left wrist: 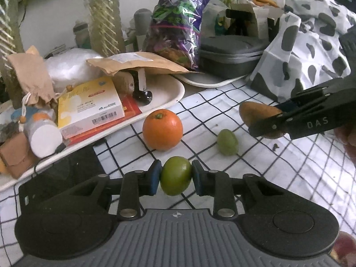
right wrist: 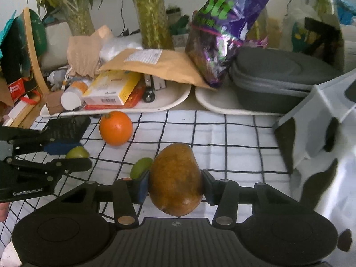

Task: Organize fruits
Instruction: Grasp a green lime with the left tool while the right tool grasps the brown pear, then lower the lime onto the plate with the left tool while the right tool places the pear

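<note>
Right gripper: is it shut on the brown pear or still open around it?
Shut on it. The right gripper's blue pads press both sides of the brown pear, which hangs between the fingers, off the checked cloth.

Glossy orange [left wrist: 162, 132]; matt cloth [left wrist: 255, 166] (checked); crinkly foil bag [left wrist: 178, 22].

Open checked cloth [right wrist: 233, 138] lies ahead of the right gripper [right wrist: 175, 189], bare up to the tray [right wrist: 213, 106] with the grey case [right wrist: 278, 77]. To its right a spotted bag [right wrist: 322, 133] walls off that side. The orange [left wrist: 162, 129] sits just ahead of the left gripper [left wrist: 175, 179], close to the cluttered tray [left wrist: 169, 98] at the back left. A small green fruit [left wrist: 228, 142] lies in the gap between both grippers. Behind the trays a purple bag [right wrist: 222, 29] and plants block the back.
</note>
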Demonstrator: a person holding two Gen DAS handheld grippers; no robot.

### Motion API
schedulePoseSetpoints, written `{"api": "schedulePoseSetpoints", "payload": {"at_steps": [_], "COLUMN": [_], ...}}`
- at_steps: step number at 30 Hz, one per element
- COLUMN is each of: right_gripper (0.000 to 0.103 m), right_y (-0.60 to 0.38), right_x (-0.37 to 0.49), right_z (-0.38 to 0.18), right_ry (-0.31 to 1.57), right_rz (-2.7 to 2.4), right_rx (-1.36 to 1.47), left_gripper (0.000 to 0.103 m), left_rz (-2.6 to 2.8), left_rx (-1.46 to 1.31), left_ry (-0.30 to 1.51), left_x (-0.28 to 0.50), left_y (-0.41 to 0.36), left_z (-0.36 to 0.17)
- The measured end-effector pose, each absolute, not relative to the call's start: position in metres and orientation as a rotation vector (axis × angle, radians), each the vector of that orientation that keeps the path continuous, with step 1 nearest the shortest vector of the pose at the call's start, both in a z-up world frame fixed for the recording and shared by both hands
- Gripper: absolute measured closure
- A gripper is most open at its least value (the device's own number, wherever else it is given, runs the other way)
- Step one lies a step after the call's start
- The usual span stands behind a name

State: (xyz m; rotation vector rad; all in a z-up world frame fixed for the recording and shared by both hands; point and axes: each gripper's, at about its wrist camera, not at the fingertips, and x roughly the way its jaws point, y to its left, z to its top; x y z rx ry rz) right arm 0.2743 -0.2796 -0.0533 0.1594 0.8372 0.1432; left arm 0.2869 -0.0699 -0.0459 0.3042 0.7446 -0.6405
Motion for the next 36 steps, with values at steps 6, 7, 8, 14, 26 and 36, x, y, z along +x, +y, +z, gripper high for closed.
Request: {"api": "schedulePoseSetpoints", "payload": {"at_steps": [6,7,8,14,26,36], "right_gripper": [0.053,0.053,0.053,0.053,0.053,0.053], "right_y": [-0.277,-0.274,-0.272,-0.258,-0.237,-0.218], "right_x": [0.259,0.254,0.250,0.224,0.176,0.128], "right_z": [-0.043,-0.040,-0.038,-0.023,-0.007,0.001], "right_ry": [0.817,0.813,0.809,0.786,0.768,0.786], "right_rz": [0.120,0.117,0.116,0.131,0.182,0.260], "right_rx": [0.178,0.177,0.174,0.180,0.167,0.129], "left_gripper": [0.074,0.074,0.074,0.074,0.075,0.074], "left_rz": [-0.655,-0.657,-0.660,-0.661,-0.608,-0.585], "left_rx": [0.262,0.259,0.256,0.226,0.158,0.131], "left_ry": [0.748,0.749,0.750,0.768,0.834,1.016], "left_x": [0.266,0.262,0.256,0.228,0.176,0.159], "left_y": [-0.062,-0.061,-0.060,-0.050,-0.027,-0.016], "left_z": [-0.026,-0.024,-0.021,-0.009,0.005,-0.007]}}
